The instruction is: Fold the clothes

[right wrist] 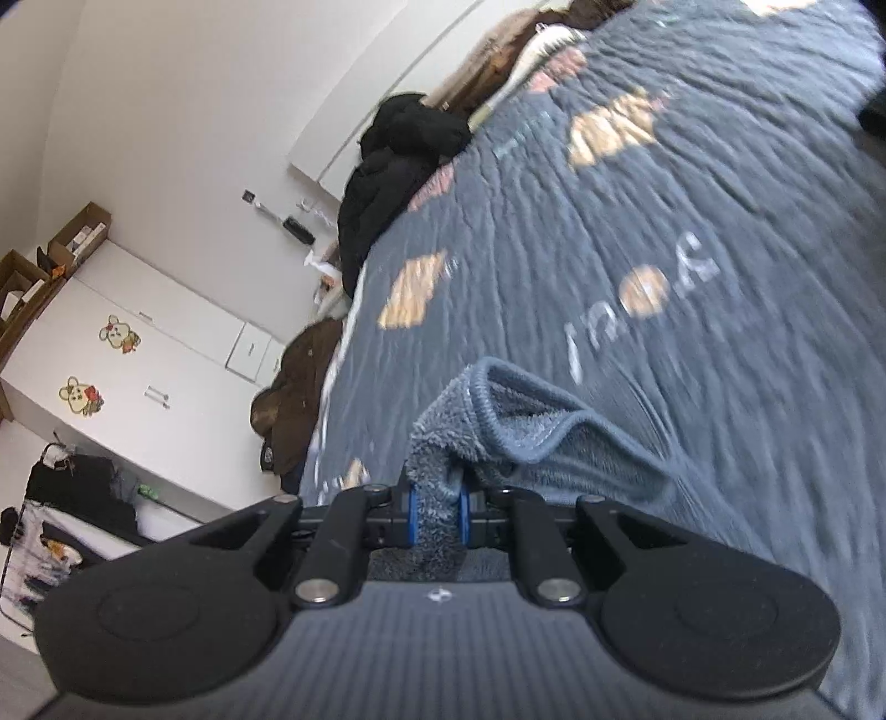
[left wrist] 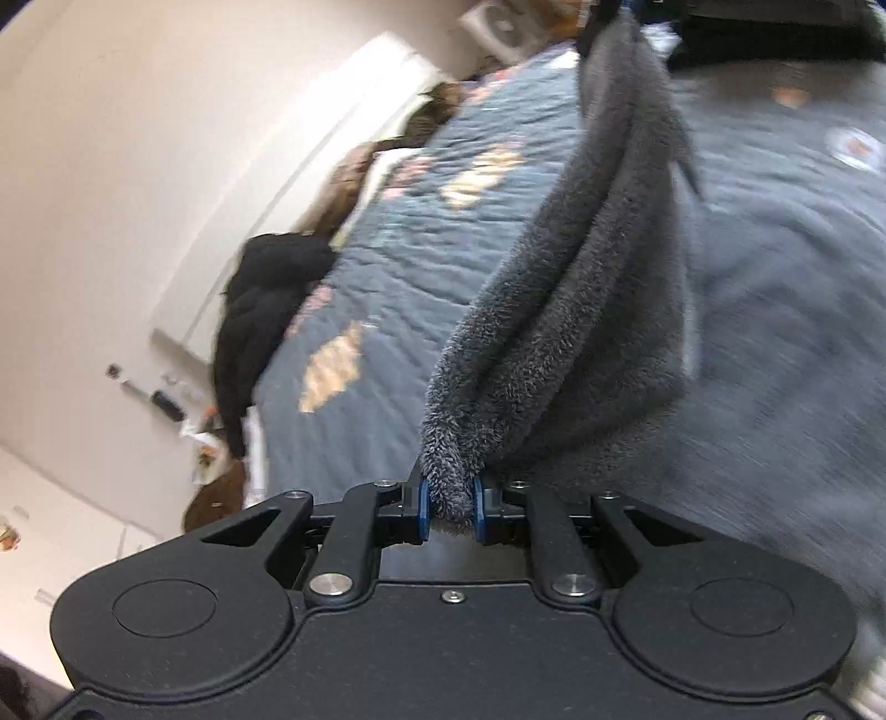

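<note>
Fleece is bunching between both tools. The left tool (left wrist: 449, 507) is pinching a fold of the fluffy dark grey fleece garment (left wrist: 565, 310) between its blue pads (left wrist: 423, 507), the jaws nearly pressed together on the cloth. The right tool (right wrist: 436, 515) is doing the same, nipping a hemmed edge of that garment (right wrist: 515, 437), which looks bluer here, with its jaws drawn in tight.

The garment is hanging over the grey-blue quilted bedspread (right wrist: 637, 232) printed with orange patches. White lettering is showing on the spread in the right wrist view, blurred and turned away, so I cannot read it.

The left wrist view is showing the cloth stretching up and away to the other tool (left wrist: 603, 16) at the top edge. The right wrist view alone is taking in the white wardrobe (right wrist: 138, 354) with two cartoon animal stickers and the cardboard boxes (right wrist: 72, 238) on top. Both views are catching a black padded jacket (right wrist: 398, 166) heaped at the bed's far side.
</note>
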The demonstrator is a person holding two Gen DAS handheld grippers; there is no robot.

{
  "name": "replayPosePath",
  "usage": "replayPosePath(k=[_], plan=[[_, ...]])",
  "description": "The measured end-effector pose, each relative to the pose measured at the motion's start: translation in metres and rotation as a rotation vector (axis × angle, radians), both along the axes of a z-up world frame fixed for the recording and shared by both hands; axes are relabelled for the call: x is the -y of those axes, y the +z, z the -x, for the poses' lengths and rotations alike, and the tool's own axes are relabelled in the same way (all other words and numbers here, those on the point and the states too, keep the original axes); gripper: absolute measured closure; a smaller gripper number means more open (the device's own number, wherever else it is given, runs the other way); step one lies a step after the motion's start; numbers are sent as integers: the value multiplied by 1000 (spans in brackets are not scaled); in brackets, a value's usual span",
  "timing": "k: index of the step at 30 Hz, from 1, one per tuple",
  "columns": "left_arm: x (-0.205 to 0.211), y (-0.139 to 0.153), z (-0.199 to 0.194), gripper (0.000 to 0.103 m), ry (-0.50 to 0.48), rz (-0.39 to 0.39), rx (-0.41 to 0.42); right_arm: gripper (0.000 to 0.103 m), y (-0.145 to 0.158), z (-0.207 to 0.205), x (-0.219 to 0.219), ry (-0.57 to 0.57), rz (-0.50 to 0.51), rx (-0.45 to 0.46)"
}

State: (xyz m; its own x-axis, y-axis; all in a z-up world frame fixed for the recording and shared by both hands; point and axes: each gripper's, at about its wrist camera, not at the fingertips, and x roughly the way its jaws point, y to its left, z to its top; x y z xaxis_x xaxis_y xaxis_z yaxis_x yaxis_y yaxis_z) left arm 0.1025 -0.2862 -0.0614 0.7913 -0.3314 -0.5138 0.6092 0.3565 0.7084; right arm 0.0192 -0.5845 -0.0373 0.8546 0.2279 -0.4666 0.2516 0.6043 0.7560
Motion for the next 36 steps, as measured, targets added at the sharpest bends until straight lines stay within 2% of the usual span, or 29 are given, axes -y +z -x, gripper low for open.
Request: replayPosePath(k=[5, 8, 11, 13, 16, 24, 27, 30, 33, 36], plan=[[22, 55, -52, 89, 65, 61, 131, 90, 56, -56, 9, -23, 73, 87], [27, 87, -64, 89, 85, 152, 219, 90, 84, -70, 6, -2, 130, 157], [25, 92, -58, 89, 67, 200, 209, 90, 85, -69, 5, 26, 156, 195], [24, 81, -48, 89, 43, 197, 183, 90, 74, -63, 7, 40, 153, 197], [20, 43, -21, 89, -5, 159, 135, 90, 37, -48, 8, 57, 146, 163], [-3, -57, 74, 89, -120, 107, -19, 90, -52, 24, 4, 84, 127, 10], [-9, -87, 100, 89, -159, 64, -44, 90, -81, 53, 4, 72, 97, -51], [-14, -115, 123, 89, -195, -8, -26, 90, -109, 80, 3, 58, 64, -108], [-26, -124, 131, 89, -177, -7, -44, 90, -124, 105, 0, 47, 23, -119], [-38, -120, 133, 89, -152, 17, -43, 90, -124, 122, -4, 44, -14, -91]])
